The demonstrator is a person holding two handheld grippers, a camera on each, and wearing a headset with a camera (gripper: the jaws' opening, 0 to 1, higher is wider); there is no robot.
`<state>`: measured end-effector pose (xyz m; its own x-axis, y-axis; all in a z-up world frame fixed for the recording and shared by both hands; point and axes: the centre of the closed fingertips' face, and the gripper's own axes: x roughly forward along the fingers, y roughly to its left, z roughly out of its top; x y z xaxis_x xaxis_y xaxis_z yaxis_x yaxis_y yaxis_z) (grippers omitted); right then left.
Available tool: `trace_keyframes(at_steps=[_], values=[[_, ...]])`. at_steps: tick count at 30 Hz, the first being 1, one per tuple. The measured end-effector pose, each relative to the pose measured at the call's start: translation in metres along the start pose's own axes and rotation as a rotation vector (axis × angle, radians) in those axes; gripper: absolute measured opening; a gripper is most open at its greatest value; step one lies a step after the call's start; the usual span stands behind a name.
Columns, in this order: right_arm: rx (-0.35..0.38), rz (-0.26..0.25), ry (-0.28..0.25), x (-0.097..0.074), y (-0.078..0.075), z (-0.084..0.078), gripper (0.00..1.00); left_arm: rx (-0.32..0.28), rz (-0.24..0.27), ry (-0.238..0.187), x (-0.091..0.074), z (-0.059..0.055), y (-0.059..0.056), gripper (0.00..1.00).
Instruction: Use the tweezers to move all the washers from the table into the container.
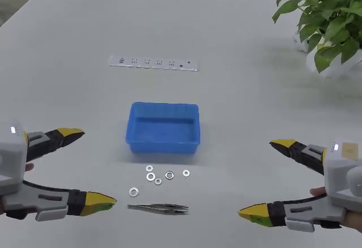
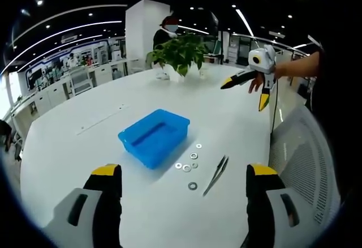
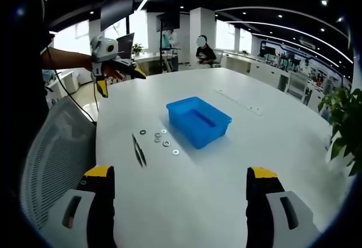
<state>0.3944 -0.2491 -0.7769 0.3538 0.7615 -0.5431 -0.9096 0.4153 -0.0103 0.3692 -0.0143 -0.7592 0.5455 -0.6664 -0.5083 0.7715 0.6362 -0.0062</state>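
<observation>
Both grippers are held at the near edge of the white table (image 1: 254, 89), one to each side; the left gripper (image 1: 99, 167) is at the near left, its yellow-tipped jaws spread wide with nothing between them; the right gripper (image 1: 254, 178) is at the near right, its jaws equally spread and holding nothing; neither gripper touches any item on the table.

Between the two grippers the tweezers (image 1: 158, 207) lie flat on the table, lengthwise left to right, nearest of the items; they are clear of both grippers.

Just beyond the tweezers, six washers (image 1: 150, 176) lie on the table surface; five form a loose cluster, and one (image 1: 133, 192) sits apart at the near left of the cluster, close to the tweezers; all are outside the container.

The container (image 1: 163, 145), a blue rectangular tray, stands just beyond the washers, open side up; its near wall is close to the cluster but apart from it.

Farther back, a white power strip (image 1: 153, 63) lies flat on the table, well apart from the container; a green plant (image 1: 328, 16) stands at the far right corner.

In the left gripper view, a mesh chair (image 2: 300, 157) back shows beside the table edge.
</observation>
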Motion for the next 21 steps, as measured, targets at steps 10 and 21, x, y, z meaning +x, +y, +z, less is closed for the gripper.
trace_keyframes(at_steps=[10, 21], values=[[-0.040, 0.028, 0.020, 0.008, 0.003, 0.000, 0.95, 0.043, -0.030, 0.048, 0.007, -0.008, -0.004, 0.92], [-0.109, 0.094, 0.043, 0.028, 0.018, 0.000, 0.89, 0.106, -0.080, 0.111, 0.023, -0.020, -0.015, 0.85]])
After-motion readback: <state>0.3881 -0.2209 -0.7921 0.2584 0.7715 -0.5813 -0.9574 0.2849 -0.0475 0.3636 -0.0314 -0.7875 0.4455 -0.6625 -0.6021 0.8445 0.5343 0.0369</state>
